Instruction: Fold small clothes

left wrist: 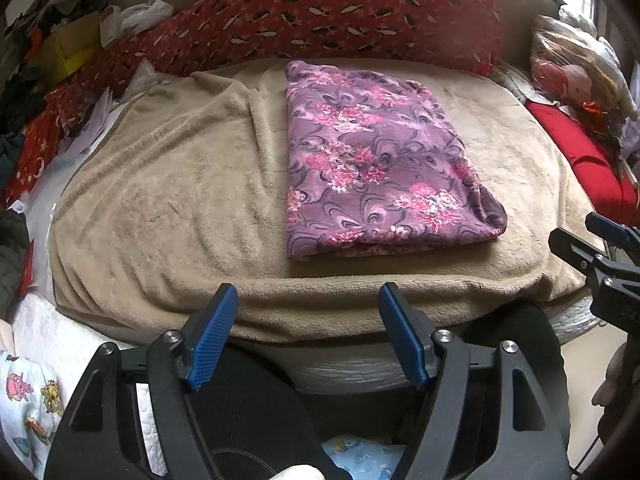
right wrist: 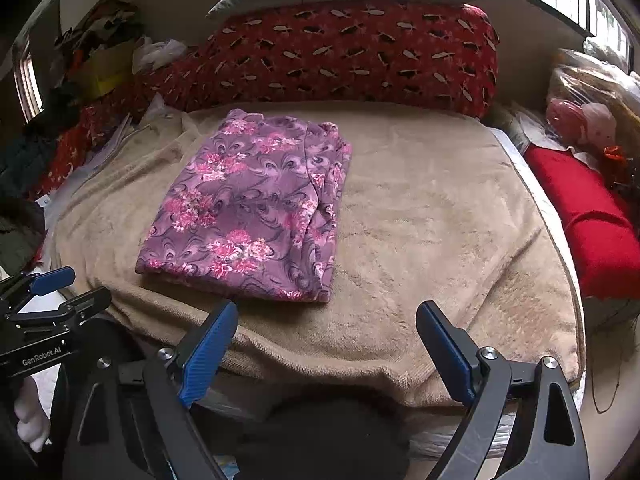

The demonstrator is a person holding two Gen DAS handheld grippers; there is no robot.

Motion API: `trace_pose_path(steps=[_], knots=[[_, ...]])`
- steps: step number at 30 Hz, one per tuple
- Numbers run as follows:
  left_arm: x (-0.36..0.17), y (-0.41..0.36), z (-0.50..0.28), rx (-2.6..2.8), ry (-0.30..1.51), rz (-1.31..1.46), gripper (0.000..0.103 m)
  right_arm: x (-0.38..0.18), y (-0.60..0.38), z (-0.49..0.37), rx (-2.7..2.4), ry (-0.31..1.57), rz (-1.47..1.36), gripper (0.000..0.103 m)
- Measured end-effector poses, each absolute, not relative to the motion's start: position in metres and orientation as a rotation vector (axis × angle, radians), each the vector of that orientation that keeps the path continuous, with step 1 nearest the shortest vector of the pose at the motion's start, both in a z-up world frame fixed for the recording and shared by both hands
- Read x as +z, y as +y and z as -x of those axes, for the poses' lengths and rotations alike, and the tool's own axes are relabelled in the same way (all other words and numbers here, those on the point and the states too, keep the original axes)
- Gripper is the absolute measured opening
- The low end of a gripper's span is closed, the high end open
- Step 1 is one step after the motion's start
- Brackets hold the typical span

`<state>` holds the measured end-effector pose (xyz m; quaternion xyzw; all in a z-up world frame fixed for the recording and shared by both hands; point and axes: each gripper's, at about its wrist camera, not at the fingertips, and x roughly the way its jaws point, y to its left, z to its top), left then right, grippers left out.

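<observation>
Your left tool [left wrist: 308, 312] and right tool [right wrist: 326, 332] both stand released, gripping nothing, well short of the garment. The purple floral garment [left wrist: 376, 160] lies folded flat on the beige blanket [left wrist: 168, 184], in front of the red pillow [left wrist: 340, 16]. Its under-layers are hidden; garment type cannot be determined.

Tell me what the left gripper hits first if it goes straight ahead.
Likely the beige blanket at the bed's near edge, then the folded floral garment beyond. The left gripper is open and empty; depth is unclear.
</observation>
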<state>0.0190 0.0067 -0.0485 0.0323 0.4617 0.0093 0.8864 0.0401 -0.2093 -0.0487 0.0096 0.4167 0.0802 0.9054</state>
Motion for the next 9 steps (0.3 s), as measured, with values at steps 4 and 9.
trace_pose_path(steps=[4,9], knots=[[-0.048,0.0027,-0.0198,-0.007,0.973,-0.064,0.073,-0.0506,-0.2096,-0.0402,0.168,0.869,-0.028,0.092],[-0.0408,0.002,-0.0224,-0.012,0.975,-0.032,0.073,-0.052,-0.2135,-0.0418,0.166,0.875,-0.04,0.092]])
